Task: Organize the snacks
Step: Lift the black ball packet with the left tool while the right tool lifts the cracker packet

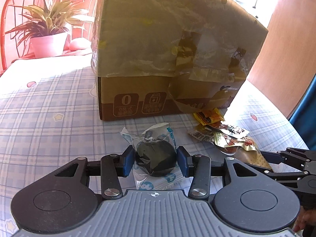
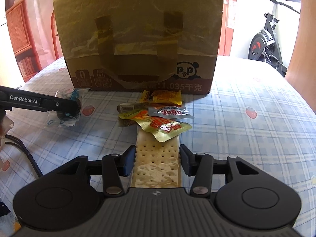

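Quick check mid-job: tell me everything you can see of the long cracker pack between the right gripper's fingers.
The cracker pack is a long, narrow clear wrapper showing pale, dotted crackers, some browned patches near the camera. It lies flat on the checked tablecloth, pointing toward the cardboard box. The right gripper is closed on its long sides. A gold snack pouch overlaps its far end.

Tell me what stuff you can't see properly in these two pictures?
- Inside of the cardboard box: both views show only its taped outer walls.
- Cracker pack, right wrist view: its far end lies under the gold pouch, its near end behind the right gripper.
- Dark round snack, left wrist view: its name is unreadable through the crinkled wrapper; the left gripper clamps it.
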### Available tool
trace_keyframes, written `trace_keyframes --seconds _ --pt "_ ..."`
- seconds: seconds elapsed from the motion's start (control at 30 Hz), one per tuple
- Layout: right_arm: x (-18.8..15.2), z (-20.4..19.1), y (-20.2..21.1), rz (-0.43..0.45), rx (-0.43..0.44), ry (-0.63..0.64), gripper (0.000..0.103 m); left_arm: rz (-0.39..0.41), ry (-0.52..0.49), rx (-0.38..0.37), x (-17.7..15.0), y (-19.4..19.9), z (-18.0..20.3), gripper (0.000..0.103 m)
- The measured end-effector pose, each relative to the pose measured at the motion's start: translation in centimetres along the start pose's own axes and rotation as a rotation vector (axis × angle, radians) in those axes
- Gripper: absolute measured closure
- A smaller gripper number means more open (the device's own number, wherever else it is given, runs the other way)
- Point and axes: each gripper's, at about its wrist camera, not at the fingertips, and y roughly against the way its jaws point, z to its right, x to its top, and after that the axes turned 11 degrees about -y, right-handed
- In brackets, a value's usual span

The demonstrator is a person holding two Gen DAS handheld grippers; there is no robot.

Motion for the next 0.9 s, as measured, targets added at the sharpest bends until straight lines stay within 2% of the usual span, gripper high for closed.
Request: trace_keyframes --seconds 0.3,0.7,0.9 --pt "0.4 0.0 0.7 0.017 0.012 -0.01 0.054 0.02 0.01 0.007 0.2 1.0 -0.3 0.054" --pt "2.2 -0.3 3.0 0.112 0.071 -0.029 0.054 0.056 0.052 0.032 0.3 3.2 -1.0 0.054" --pt "3.0 -0.3 3.4 0.133 0.086 -0.035 0.054 0.065 0.066 0.04 0.4 3.6 -1.0 0.055"
